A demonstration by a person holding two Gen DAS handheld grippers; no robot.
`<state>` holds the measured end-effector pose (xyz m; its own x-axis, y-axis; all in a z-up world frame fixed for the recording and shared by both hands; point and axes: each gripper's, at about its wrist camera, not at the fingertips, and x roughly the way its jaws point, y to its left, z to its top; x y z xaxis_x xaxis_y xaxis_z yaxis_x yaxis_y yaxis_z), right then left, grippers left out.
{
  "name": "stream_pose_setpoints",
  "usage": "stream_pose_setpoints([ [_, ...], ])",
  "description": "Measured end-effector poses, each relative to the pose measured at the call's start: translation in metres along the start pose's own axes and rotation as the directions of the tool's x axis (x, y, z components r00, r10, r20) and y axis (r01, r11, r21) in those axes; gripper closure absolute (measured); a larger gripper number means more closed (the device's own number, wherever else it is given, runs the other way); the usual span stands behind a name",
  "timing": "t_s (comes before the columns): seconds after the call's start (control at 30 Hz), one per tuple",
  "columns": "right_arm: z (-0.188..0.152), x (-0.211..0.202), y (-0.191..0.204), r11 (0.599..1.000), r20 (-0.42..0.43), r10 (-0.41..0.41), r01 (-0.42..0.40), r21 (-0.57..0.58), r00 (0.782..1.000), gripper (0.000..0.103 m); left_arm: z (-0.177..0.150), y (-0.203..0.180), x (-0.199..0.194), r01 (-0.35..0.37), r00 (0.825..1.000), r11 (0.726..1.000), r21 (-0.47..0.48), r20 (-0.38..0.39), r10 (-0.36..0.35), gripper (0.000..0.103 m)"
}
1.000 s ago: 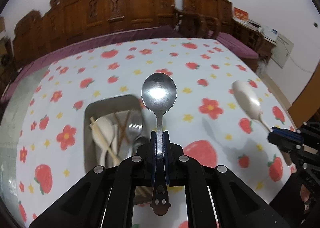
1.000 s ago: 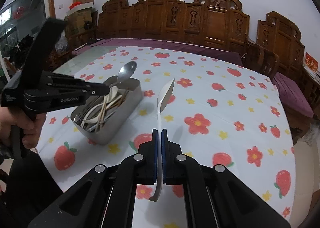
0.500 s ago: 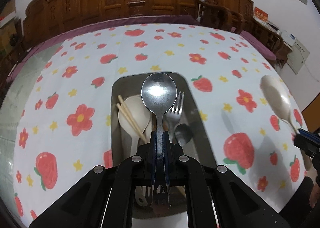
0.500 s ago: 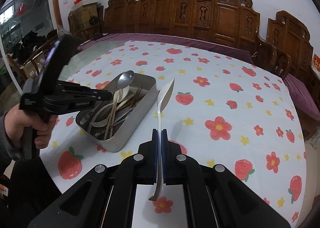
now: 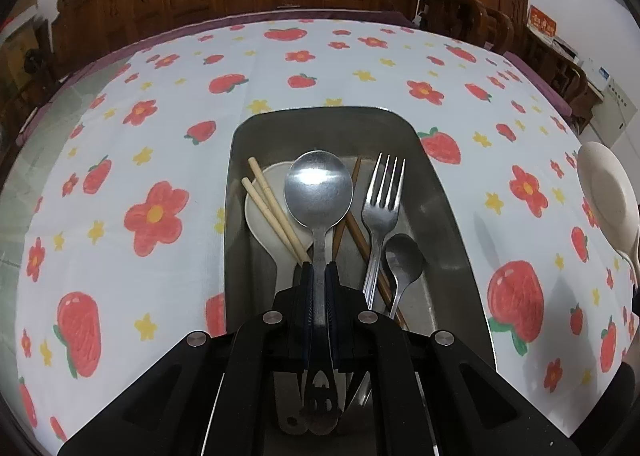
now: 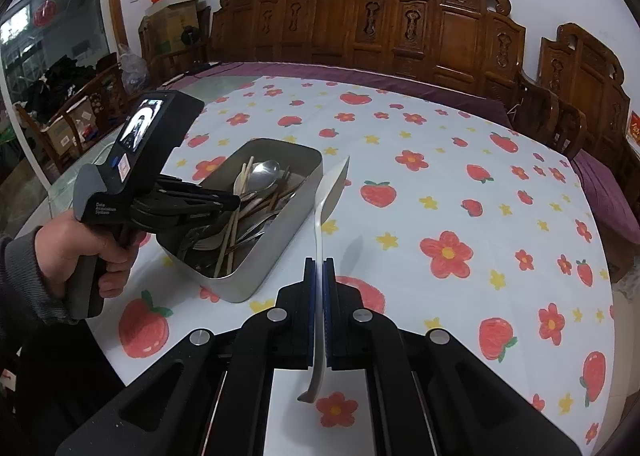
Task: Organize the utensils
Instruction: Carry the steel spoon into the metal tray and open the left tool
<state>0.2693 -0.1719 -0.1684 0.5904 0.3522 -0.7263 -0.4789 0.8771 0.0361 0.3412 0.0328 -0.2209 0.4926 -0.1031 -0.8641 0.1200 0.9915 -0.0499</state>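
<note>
We find the left gripper clamped narrow on the neck of a polished round-bowled stainless steel spoon, whose long axis runs straight ahead of the jaws, bowl forward and face up. Directly below and ahead of that claw lies the rectangular brushed-metal tray with rounded corners, its long side in line with the spoon. Inside, left of the claw, we note a cream plastic spoon crossed by a pair of pale wooden chopsticks; right of it, a four-tined steel fork, a small steel teaspoon and darker brown chopsticks.

The right gripper is closed on the thin handle of a smooth cream plastic serving spoon, held on edge, pointing forward. The tray sits ahead and to the left of this claw, near but not beneath it.

In our judgement the left claw is the nearer; its release turns on the spoon lying parallel to the tray, and it appears so aligned. The glossy steel may slide on the pieces beneath.
</note>
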Motion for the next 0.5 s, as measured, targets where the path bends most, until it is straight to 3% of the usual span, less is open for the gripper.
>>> stream_pose_setpoints([
  [0.5,0.017,0.019,0.027,0.999,0.002,0.039,-0.039,0.0,0.999,0.098,-0.003,0.017,-0.054,0.009,0.995,1.0,0.024,0.103,-0.011,0.097],
])
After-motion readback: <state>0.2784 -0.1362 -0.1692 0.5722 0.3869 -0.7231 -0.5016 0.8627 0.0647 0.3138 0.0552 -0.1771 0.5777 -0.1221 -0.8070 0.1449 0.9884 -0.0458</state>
